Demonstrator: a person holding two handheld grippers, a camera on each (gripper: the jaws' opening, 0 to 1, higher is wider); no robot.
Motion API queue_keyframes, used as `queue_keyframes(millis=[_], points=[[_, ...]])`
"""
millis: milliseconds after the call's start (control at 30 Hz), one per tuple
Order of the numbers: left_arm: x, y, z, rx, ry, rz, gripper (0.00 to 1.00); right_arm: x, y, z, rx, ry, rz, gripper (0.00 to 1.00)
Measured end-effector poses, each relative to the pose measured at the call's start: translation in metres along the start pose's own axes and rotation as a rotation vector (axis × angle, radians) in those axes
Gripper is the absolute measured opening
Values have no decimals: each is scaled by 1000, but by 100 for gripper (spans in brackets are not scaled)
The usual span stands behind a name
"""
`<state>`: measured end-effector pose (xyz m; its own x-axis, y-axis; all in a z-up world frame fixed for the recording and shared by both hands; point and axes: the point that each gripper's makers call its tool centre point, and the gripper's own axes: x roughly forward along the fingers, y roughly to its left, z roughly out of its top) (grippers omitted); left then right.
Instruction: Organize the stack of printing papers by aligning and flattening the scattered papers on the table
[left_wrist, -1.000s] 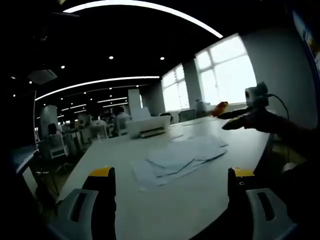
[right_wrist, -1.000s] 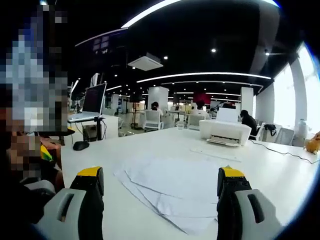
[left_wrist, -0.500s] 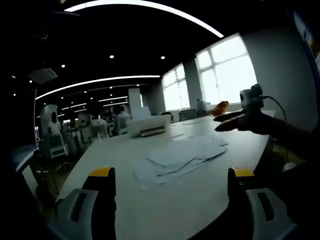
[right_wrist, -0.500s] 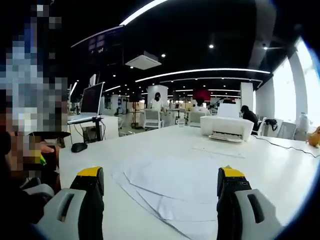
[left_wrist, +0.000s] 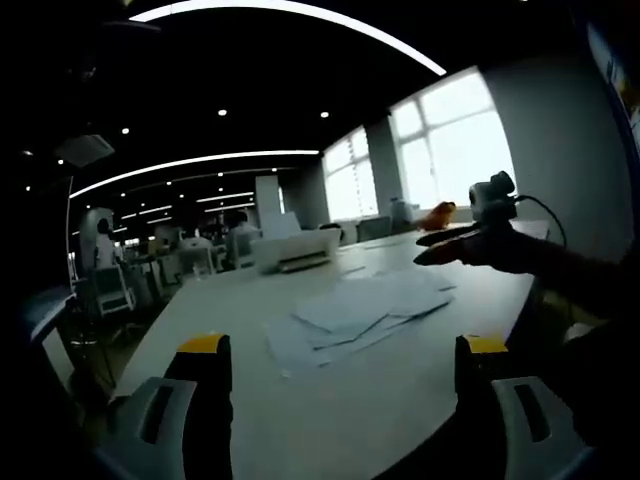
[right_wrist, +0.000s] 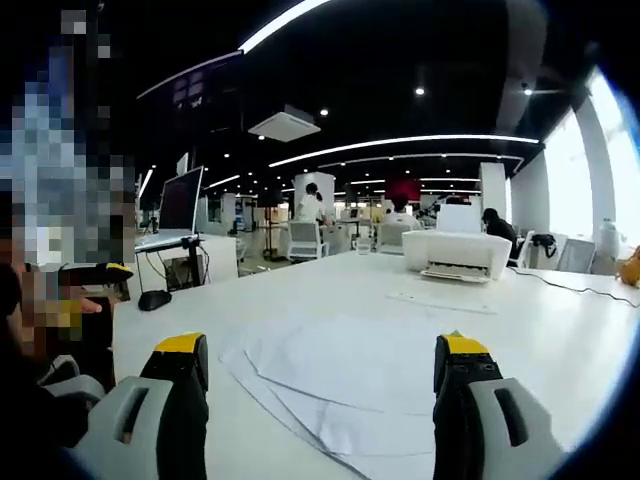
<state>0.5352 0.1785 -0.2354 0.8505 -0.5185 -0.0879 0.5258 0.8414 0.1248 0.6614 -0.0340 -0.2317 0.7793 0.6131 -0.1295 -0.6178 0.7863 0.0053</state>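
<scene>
Scattered white papers (left_wrist: 362, 315) lie fanned out and overlapping in the middle of the white table (left_wrist: 250, 310). My left gripper (left_wrist: 340, 390) is open, held near the table's edge and short of the sheets. From the right in that view, the right gripper (left_wrist: 455, 248) reaches in above the table, beyond the papers. In the right gripper view the same papers (right_wrist: 340, 385) spread out just ahead, and my right gripper (right_wrist: 320, 395) is open above their near edge, with nothing between its jaws.
A white printer (left_wrist: 295, 252) (right_wrist: 460, 255) stands on the table beyond the papers, with a single sheet (right_wrist: 440, 300) in front of it. A monitor (right_wrist: 180, 200) and a mouse (right_wrist: 152, 299) sit at the far left. An orange object (left_wrist: 438, 214) rests near the windows.
The right gripper has moved left and slightly up in the left gripper view, coming closer over the table. The papers lie as before.
</scene>
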Motion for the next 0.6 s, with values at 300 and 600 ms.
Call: queue_keyframes(millis=[300,600], points=[[-2,4,2,5,-5,8,95,12,1,7,13,-22,22,89],[-3,3,7,12,-11,6,95,23,6,4,-3,-11,32,89]])
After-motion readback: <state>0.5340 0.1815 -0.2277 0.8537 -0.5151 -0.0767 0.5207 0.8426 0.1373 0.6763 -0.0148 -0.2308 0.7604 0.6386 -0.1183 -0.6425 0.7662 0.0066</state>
